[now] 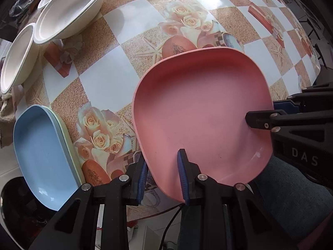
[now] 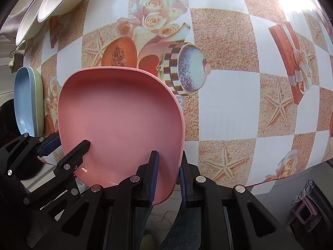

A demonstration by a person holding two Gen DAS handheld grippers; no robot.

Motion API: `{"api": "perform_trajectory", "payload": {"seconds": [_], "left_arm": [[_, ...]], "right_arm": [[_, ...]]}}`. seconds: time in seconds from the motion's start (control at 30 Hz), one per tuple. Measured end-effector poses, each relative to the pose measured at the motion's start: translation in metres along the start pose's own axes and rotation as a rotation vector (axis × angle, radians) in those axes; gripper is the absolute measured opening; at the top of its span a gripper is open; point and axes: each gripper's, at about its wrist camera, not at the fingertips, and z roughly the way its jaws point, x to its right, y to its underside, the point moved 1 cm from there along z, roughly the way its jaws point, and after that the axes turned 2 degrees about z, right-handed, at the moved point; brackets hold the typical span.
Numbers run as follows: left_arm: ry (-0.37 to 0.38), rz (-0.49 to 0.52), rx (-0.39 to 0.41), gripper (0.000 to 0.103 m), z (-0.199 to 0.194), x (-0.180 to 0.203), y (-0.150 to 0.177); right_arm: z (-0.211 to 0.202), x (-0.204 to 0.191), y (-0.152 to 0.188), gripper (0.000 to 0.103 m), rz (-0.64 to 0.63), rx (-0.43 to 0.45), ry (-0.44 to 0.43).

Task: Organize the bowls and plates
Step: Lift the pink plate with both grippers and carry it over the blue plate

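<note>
A pink square plate (image 1: 199, 112) is held over the near table edge; it also shows in the right wrist view (image 2: 120, 120). My left gripper (image 1: 162, 177) straddles its near-left rim, one finger inside and one outside; it shows at left in the right wrist view (image 2: 66, 145). My right gripper (image 2: 167, 177) straddles its right rim; it shows at right in the left wrist view (image 1: 262, 112). A blue plate (image 1: 39, 152) lies stacked on a green plate (image 2: 38, 102) at the left edge. Several white bowls (image 1: 68, 10) stand at the far left.
The table (image 1: 104, 83) has a glossy cloth printed with checks, roses and starfish. Its near edge (image 2: 281, 177) runs under the plate. Glare lies at the far side. Floor and cables show below.
</note>
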Motion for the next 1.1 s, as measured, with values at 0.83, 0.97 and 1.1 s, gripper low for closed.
{"api": "perform_trajectory", "payload": {"seconds": [0.83,0.97,1.1], "left_arm": [[0.061,-0.039,0.055,0.029,-0.048,-0.040,0.008],[0.047,-0.063,0.088,0.029,-0.062,-0.052,0.010],[0.035,-0.086,0.114,0.029,-0.073,-0.062,0.012]], "right_arm": [[-0.029,-0.037,0.031,0.021,-0.010,0.025,-0.032],[-0.044,-0.047,0.033,0.021,-0.035,0.050,-0.033],[-0.061,-0.054,0.032,0.021,-0.065,0.077,-0.026]]}}
